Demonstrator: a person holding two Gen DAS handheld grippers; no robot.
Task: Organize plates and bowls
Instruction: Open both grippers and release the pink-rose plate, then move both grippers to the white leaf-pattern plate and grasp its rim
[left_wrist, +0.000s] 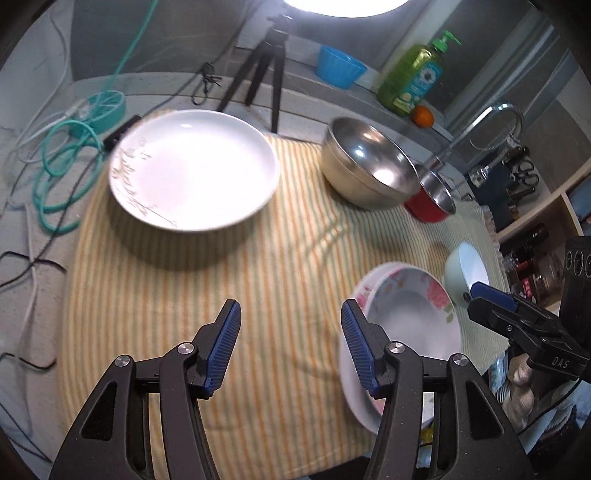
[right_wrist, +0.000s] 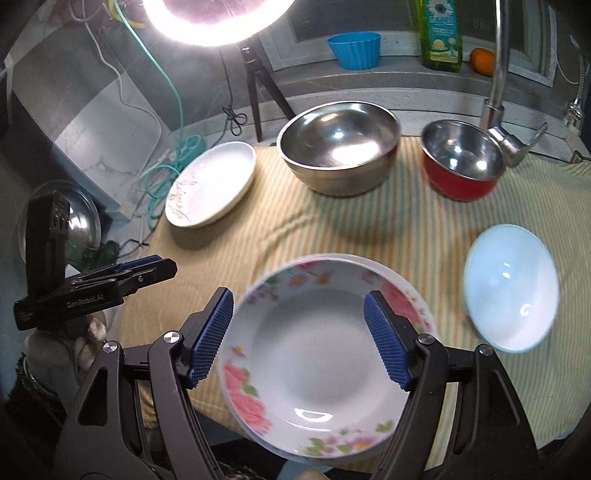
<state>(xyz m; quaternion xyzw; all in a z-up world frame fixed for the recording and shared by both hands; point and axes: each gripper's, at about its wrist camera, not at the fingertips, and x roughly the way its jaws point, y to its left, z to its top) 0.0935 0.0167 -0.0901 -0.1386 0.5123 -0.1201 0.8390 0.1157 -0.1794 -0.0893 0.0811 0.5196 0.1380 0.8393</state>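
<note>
Both tongs are released and empty. The right tongs (right_wrist: 298, 338) hang tilted down over the floral-rimmed white plate (right_wrist: 314, 358), stacked on a plain plate. The left tongs (left_wrist: 291, 347) hover just left of it. Next, judge the white leaf-patterned plate (left_wrist: 194, 170) ahead: grip its rim squarely, lift level, stack it centred.
</note>
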